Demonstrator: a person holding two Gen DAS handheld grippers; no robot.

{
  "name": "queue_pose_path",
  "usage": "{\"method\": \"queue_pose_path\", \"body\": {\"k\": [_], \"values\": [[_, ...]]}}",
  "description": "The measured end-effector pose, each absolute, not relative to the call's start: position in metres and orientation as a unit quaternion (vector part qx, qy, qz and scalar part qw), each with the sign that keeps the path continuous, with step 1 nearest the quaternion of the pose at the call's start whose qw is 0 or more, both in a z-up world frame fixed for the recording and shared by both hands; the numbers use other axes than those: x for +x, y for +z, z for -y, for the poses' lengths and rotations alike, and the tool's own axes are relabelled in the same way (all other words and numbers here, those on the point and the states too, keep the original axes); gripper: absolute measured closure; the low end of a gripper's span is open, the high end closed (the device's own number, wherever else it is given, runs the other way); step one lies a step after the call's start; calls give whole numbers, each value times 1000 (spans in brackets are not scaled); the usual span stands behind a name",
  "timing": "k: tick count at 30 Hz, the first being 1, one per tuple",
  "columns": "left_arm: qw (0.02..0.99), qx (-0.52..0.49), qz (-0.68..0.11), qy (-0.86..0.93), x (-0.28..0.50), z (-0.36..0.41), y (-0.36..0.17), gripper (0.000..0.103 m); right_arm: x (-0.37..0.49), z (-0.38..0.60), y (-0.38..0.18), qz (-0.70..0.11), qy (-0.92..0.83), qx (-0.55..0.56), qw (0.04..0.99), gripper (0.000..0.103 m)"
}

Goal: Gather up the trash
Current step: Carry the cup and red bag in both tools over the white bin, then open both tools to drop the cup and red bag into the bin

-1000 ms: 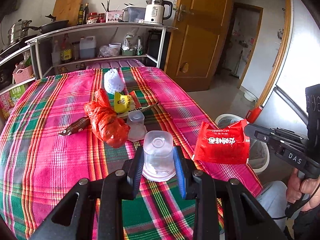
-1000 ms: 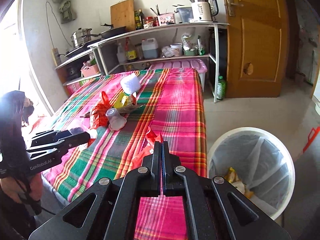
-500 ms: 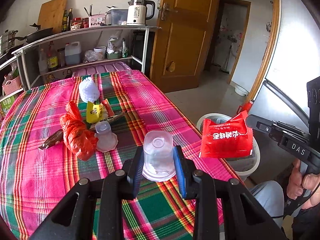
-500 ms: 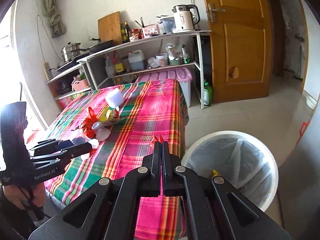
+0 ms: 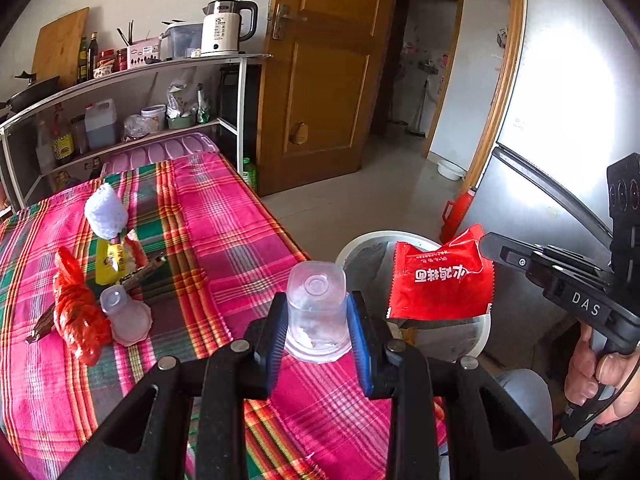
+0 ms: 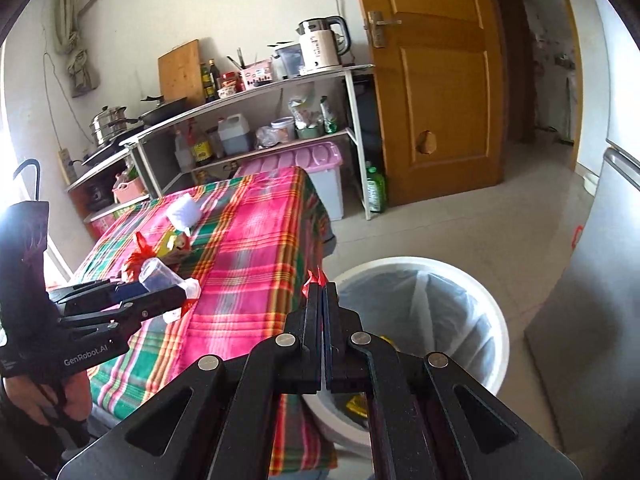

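Note:
My left gripper (image 5: pixel 318 320) is shut on an upturned clear plastic cup (image 5: pixel 317 312), held above the table's right edge; it also shows in the right wrist view (image 6: pixel 160 280). My right gripper (image 6: pixel 323 284) is shut on a red snack wrapper (image 5: pixel 440 276), which hangs over the white trash bin (image 5: pixel 486 330). In the right wrist view only the wrapper's red tip (image 6: pixel 314 278) shows, beside the bin (image 6: pixel 500 320). A red plastic bag (image 5: pixel 78 316), a second clear cup (image 5: pixel 124 314), a yellow packet (image 5: pixel 110 260) and a white crumpled wad (image 5: pixel 106 212) lie on the plaid tablecloth (image 5: pixel 224 224).
A metal shelf rack (image 5: pixel 236 92) with a kettle (image 5: pixel 224 26) and bottles stands behind the table. A wooden door (image 5: pixel 320 80) is beyond it. A silver fridge (image 5: pixel 560 120) and a red bottle (image 5: pixel 456 210) stand right of the bin.
Both grippers have moved right toward the bin. The left has carried the cup to the table's right edge. The right has carried the wrapper over the bin.

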State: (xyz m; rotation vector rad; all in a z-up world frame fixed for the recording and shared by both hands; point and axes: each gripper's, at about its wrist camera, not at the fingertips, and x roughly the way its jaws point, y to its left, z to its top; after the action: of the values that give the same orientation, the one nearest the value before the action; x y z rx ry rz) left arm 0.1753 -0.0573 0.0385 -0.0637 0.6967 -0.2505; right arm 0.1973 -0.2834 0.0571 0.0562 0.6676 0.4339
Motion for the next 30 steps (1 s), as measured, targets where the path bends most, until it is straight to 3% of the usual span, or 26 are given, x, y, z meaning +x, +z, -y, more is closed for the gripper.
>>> {"method": "queue_pose_path", "body": {"k": [30], "values": [[896, -13, -397, -198, 225, 150, -8, 71, 222, 351, -6, -400, 139, 60, 904, 101]]}}
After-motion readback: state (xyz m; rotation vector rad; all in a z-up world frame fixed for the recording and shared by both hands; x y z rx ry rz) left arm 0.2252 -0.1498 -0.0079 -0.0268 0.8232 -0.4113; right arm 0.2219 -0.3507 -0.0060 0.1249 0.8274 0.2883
